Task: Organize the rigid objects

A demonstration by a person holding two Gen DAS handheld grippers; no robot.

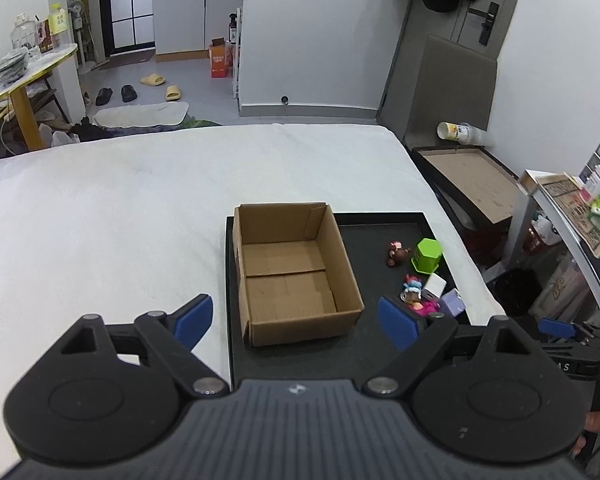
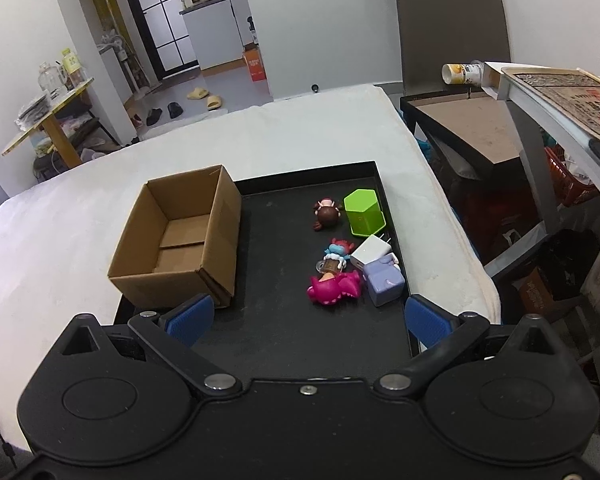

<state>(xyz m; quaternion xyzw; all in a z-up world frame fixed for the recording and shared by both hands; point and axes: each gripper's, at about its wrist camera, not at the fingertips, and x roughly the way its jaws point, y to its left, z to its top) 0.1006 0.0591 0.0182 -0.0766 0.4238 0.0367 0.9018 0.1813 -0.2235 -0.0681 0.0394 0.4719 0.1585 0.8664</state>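
open tray floor (image 2: 276, 240) between cardboard box (image 2: 180, 236), toy cluster (image 2: 352, 256)

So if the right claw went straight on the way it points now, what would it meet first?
Probably the bare black tray floor: the right claw hangs open above its near end, aimed between the cardboard box and the pink dinosaur toy. Depth is unclear.

You see both views evenly lit by soft indoor light; shadows stay faint, focus is sharp, and fisheye distortion bends the dark-vignetted edges.
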